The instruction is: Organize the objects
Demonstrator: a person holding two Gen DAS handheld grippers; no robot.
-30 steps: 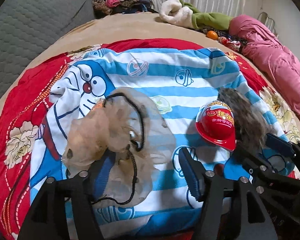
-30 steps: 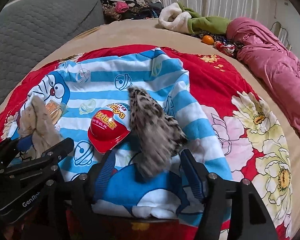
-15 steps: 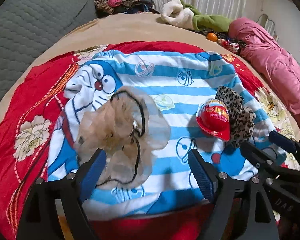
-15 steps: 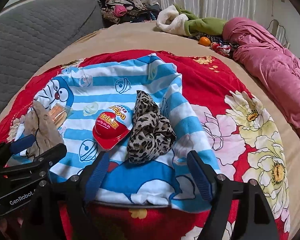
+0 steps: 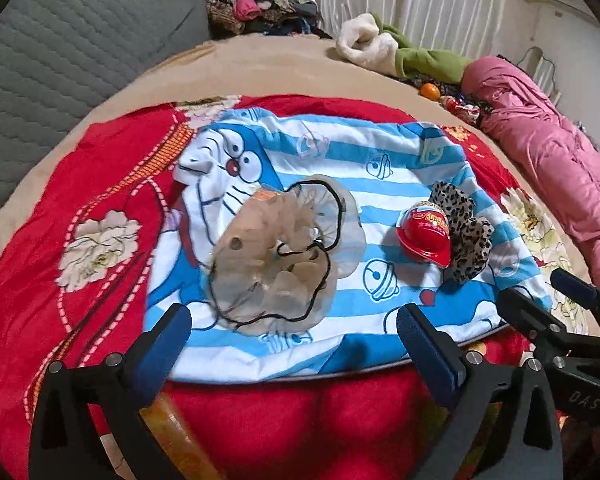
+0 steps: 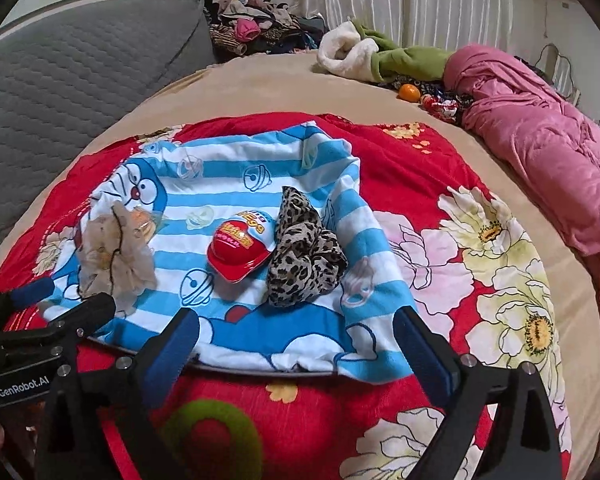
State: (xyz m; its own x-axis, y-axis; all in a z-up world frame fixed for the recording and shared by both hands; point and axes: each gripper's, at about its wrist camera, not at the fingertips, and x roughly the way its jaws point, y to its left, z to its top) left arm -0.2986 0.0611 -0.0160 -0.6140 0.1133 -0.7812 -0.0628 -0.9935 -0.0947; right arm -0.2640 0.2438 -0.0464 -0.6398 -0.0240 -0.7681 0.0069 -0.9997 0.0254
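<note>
A blue-and-white striped Doraemon cloth [image 5: 340, 152] [image 6: 228, 168] lies on the red floral blanket. On it lie a beige sheer pouch with a black cord [image 5: 280, 256] [image 6: 112, 256], a red egg-shaped toy pack [image 5: 424, 232] [image 6: 240, 248] and a leopard-print scrunchie [image 5: 468, 232] [image 6: 304, 256]. My left gripper [image 5: 292, 344] is open and empty, near the cloth's front edge, below the pouch. My right gripper [image 6: 296, 348] is open and empty, below the scrunchie.
The red floral blanket [image 6: 460, 240] covers a tan bed. A pink quilt [image 6: 540, 128] lies at right, a grey cushion [image 6: 60, 80] at left. A green-white garment [image 6: 380, 56], an orange [image 6: 408, 91] and a clothes pile [image 6: 260, 28] lie at the back. A blurred green-red object [image 6: 212, 436] and an orange one [image 5: 176, 436] lie close below.
Both grippers have pulled back from the cloth and opened wide. The pouch and the scrunchie, earlier between the fingers, now lie free on the cloth.
</note>
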